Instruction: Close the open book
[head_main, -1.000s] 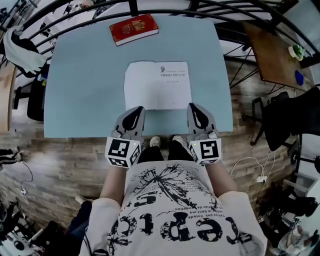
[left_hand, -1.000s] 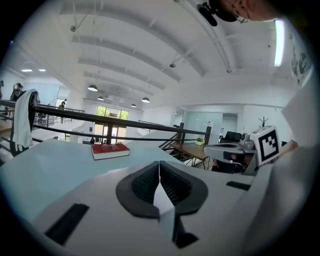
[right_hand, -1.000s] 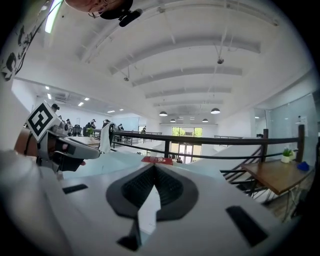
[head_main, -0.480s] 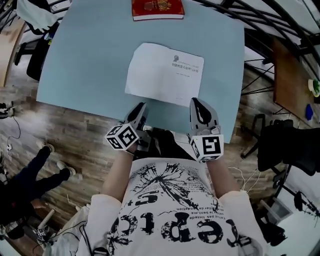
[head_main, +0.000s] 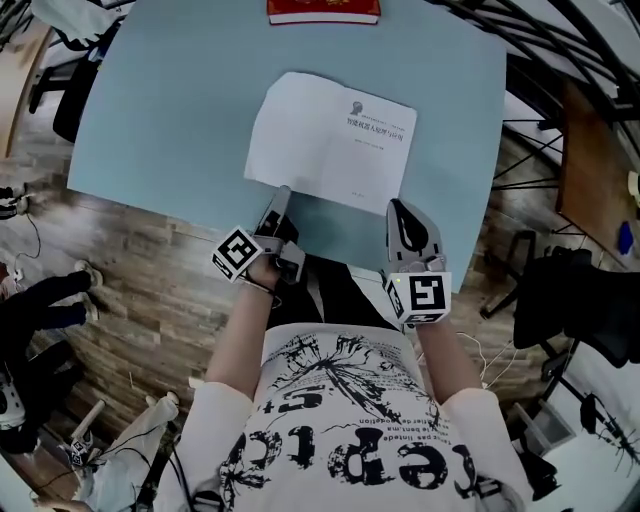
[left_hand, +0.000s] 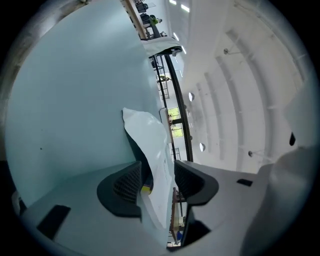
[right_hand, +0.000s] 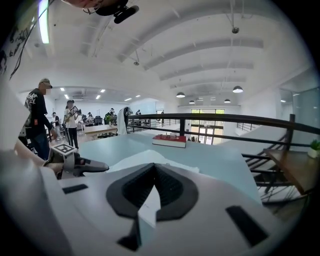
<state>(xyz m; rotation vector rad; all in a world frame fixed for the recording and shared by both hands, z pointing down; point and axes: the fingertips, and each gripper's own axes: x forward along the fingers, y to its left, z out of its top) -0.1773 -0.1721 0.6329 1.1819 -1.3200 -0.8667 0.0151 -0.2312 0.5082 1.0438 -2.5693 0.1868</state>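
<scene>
Left side: the left tongs (head_main: 281, 197) are turned on their side at the near edge of the bench (head_main: 170, 110), marker cube (head_main: 238, 253) toward the person, with the tips at the near left corner of the book (head_main: 330, 140). In the left gripper view the left tongs (left_hand: 157, 165) stand wide apart, having just been opening. A white leaf of the book (left_hand: 145, 135) curls off the bench (left_hand: 65, 100) and runs between the two pads. Neither pad is seen pressing on it. Centre: the book lies open on the bench, slightly askew and nearer the person's edge than the far one. Its upper face is one white page with a small block of print toward the far right corner. A closed red book (head_main: 322, 10) lies at the far edge of the bench, well apart from the open one. Right side: the right tongs (head_main: 400, 207) point at the near right corner of the book, just short of it. In the right gripper view the right tongs (right_hand: 153, 166) are together at the tips with nothing seen gripped. The white page (right_hand: 142, 156) lies just beyond them and the red book (right_hand: 170, 140) farther off. A person in dark clothing (right_hand: 37, 120) stands in the background at that view's left.
</scene>
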